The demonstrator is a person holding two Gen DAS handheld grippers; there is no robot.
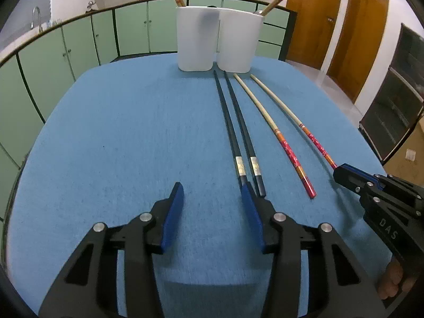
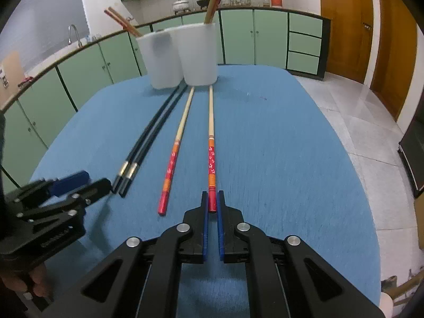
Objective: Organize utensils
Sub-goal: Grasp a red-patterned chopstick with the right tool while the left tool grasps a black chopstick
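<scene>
Blue table (image 2: pixel 265 145): red chopstick (image 2: pixel 211 159) points cupward.

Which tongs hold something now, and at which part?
The right tongs grip the rightmost red-handled chopstick at its thick painted end. The left tongs are open and hold nothing.

Both tools are matte black plastic with angular, cut-out frames. The left gripper (image 1: pixel 213 194) carries flat blue pads on the inner faces of its two fingers (image 1: pixel 175 206), and round silver screw heads sit at each linkage joint behind them. The right gripper (image 2: pixel 212 198) has the same build: black fingers lined with thin blue strips, and silver screws further back. White lettering on its side seems to read "DAS". Bare skin of the person's hand (image 1: pixel 392 283) shows behind its handle.
</scene>
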